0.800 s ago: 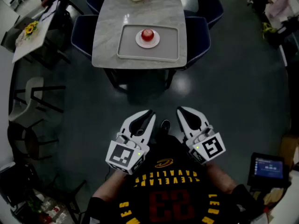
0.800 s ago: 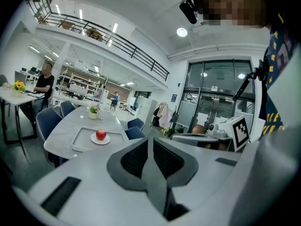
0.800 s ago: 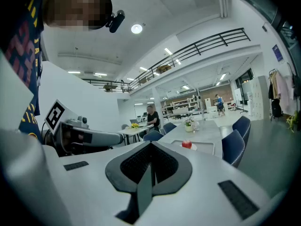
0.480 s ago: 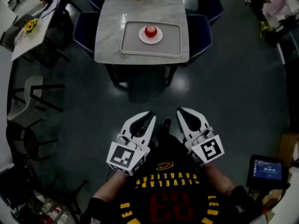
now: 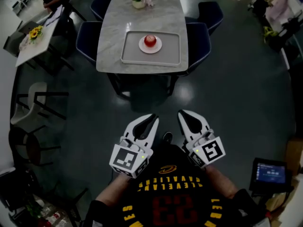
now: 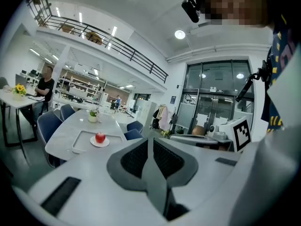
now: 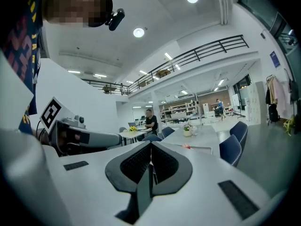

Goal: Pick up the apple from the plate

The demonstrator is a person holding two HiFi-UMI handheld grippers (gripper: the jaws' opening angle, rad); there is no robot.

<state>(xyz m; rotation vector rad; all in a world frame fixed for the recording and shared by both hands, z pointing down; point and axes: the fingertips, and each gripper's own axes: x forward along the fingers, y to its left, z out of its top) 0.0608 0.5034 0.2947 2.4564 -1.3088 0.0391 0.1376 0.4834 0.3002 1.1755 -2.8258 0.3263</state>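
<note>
A red apple point(image 5: 150, 40) sits on a small white plate point(image 5: 143, 46), which rests on a grey tray point(image 5: 172, 50) on the marble table point(image 5: 142, 20) far ahead. In the left gripper view the apple point(image 6: 100, 137) on its plate point(image 6: 94, 144) shows small at the left. Both grippers hang close to the person's chest, well short of the table. The left gripper point(image 5: 155, 119) is shut with nothing in it point(image 6: 150, 142). The right gripper point(image 5: 182, 115) is also shut and empty point(image 7: 151, 147). In the right gripper view only a sliver of the apple point(image 7: 187, 146) shows.
Dark blue chairs point(image 5: 200, 42) stand around the table, and a flower pot point(image 5: 138, 3) is at its far end. Another table with sunflowers point(image 5: 34, 32) and a seated person is at the far left. Chairs point(image 5: 33, 103) stand at the left, a screen point(image 5: 271, 171) at the lower right.
The table with the apple has shifted lower in the head view as the head tilts. Both grippers stay shut near the chest, barely moved.
</note>
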